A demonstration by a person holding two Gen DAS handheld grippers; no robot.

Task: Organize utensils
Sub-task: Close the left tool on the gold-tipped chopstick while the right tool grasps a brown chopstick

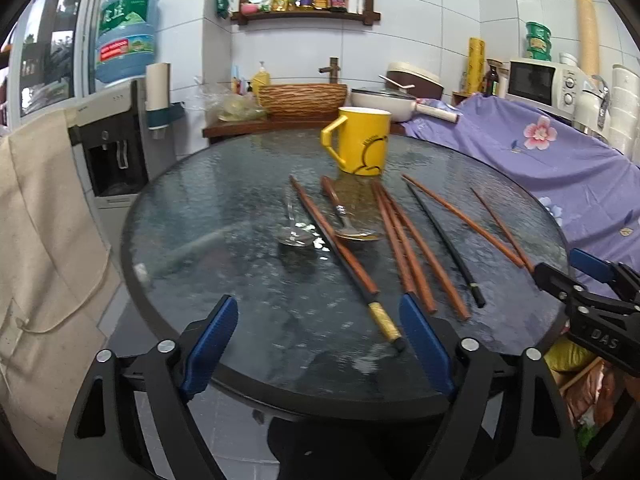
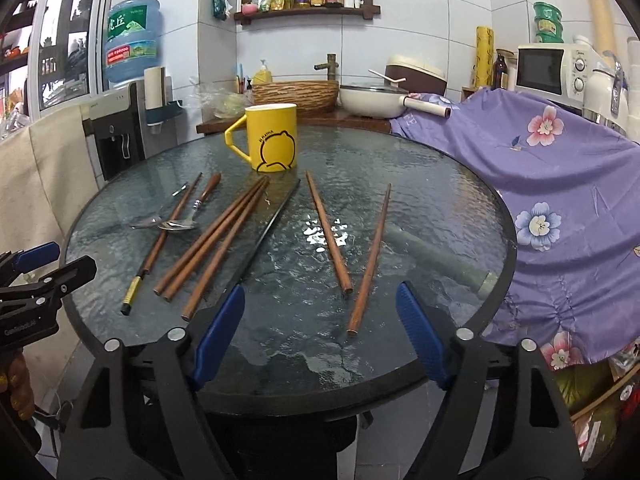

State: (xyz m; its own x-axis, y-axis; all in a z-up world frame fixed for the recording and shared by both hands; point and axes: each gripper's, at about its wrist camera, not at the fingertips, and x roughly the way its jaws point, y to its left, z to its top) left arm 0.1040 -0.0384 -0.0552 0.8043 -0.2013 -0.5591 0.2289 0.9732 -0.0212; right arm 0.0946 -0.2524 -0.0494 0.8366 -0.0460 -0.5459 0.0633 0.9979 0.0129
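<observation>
A yellow mug (image 1: 362, 140) (image 2: 272, 138) stands upright at the far side of the round glass table (image 1: 224, 208) (image 2: 440, 200). Several brown chopsticks (image 1: 416, 248) (image 2: 216, 240) and a black chopstick (image 1: 444, 240) (image 2: 268, 232) lie loose in front of it. Two metal spoons (image 1: 296, 232) (image 2: 178, 224) lie to the left of them, with a gold-banded chopstick (image 1: 340, 256) (image 2: 160, 240) lying over them. My left gripper (image 1: 320, 320) is open and empty above the near table edge. My right gripper (image 2: 320, 312) is open and empty, with two separate brown chopsticks (image 2: 372, 252) just ahead of it.
A purple floral cloth (image 1: 560, 168) (image 2: 560, 184) covers the counter at the right and overlaps the table edge. A sink basket (image 1: 302, 98), a white pan (image 2: 372, 100), a microwave (image 2: 548, 68) and a water dispenser (image 1: 108, 148) stand behind the table.
</observation>
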